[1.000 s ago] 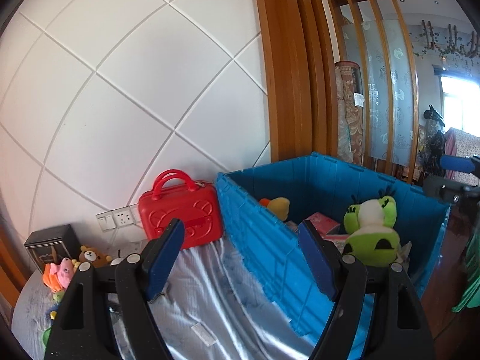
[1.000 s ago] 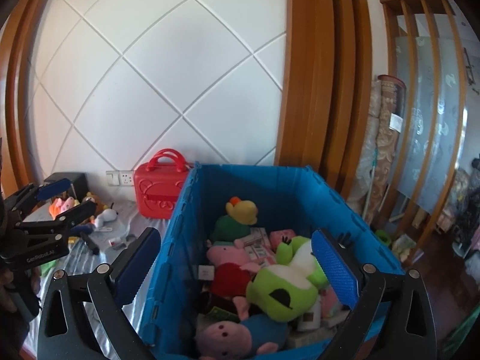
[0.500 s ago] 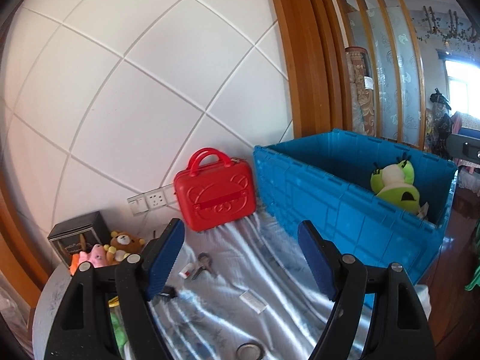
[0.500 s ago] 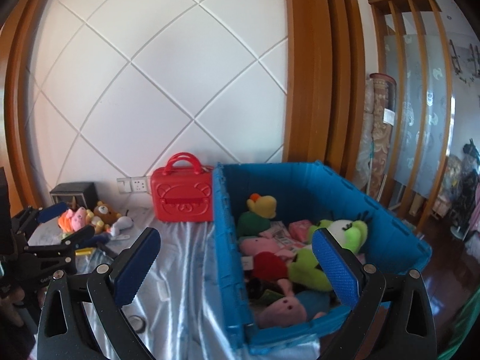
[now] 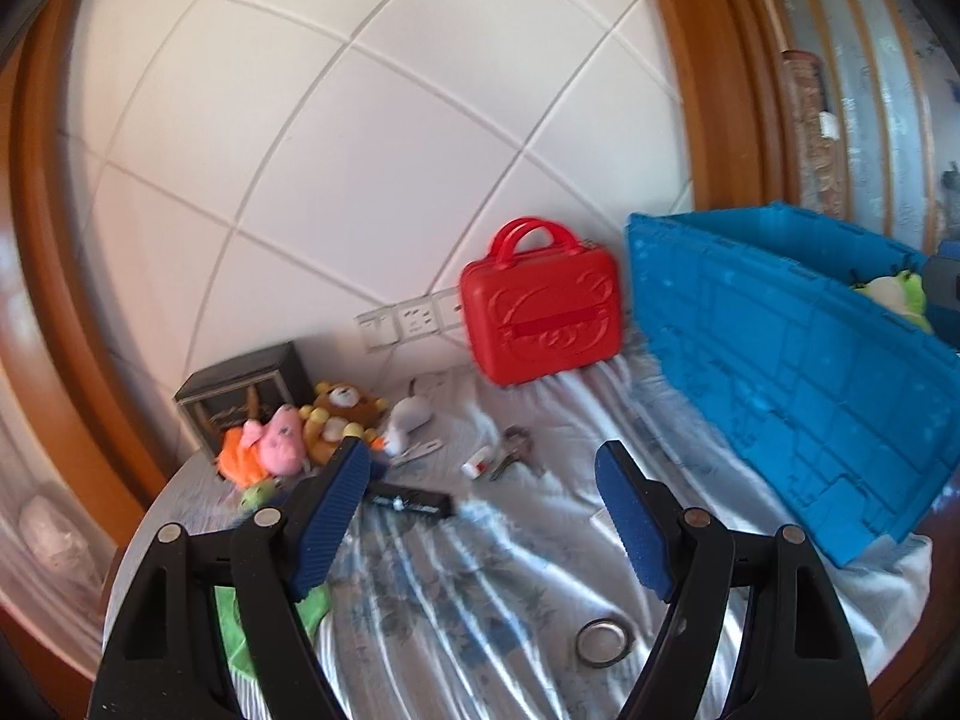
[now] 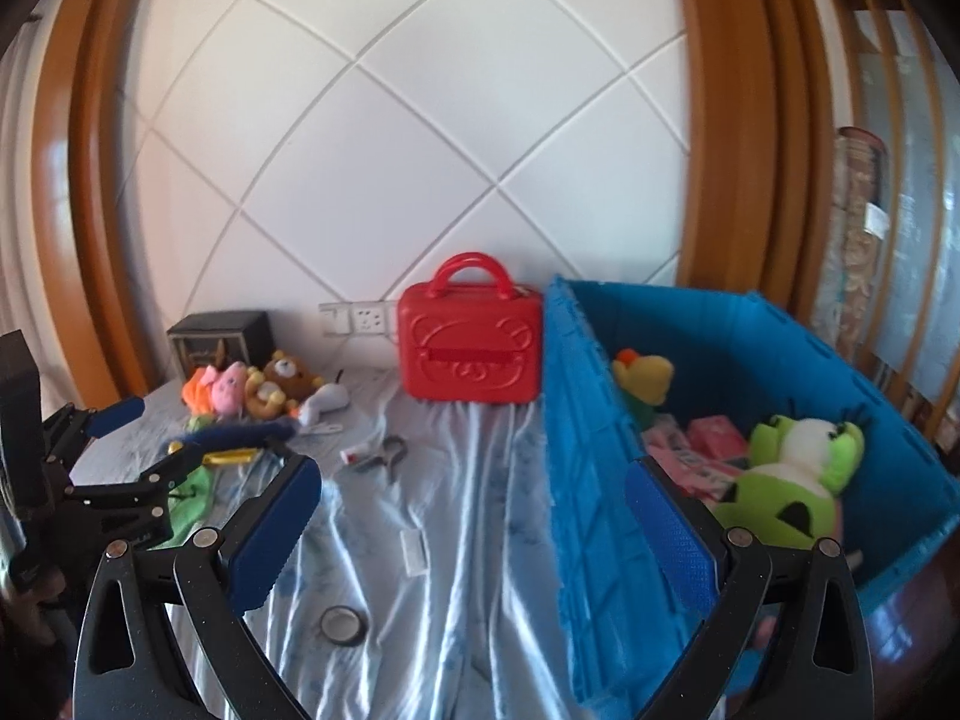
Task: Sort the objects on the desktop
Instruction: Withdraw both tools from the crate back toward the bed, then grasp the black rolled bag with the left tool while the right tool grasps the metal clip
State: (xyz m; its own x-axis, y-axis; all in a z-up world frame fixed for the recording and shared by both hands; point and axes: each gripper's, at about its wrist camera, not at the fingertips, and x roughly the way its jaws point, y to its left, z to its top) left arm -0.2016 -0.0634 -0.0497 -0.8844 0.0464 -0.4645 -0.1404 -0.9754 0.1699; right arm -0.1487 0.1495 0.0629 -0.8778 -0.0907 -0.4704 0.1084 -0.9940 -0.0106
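A blue crate [image 6: 606,480] at the right holds plush toys, among them a green one [image 6: 798,480] and a yellow duck [image 6: 645,369]. The crate also shows in the left wrist view [image 5: 798,360]. Plush toys lie at the far left: a brown bear [image 5: 339,414], a pink one [image 5: 282,438] and a white mouse [image 5: 408,420]. My left gripper [image 5: 480,516] is open and empty above the cloth. My right gripper [image 6: 468,528] is open and empty by the crate's left wall. The left gripper also shows at the left of the right wrist view [image 6: 138,438].
A red toy case [image 5: 543,306] stands against the wall. A dark box [image 5: 240,387] stands at the far left. On the grey cloth lie a black bar [image 5: 414,501], a tape roll [image 5: 603,642], a clip [image 5: 513,450] and a white card [image 6: 414,552].
Both grippers have swung left, away from the crate and toward the cloth. The loose toys and small items have come into the left wrist view. Both stay open.
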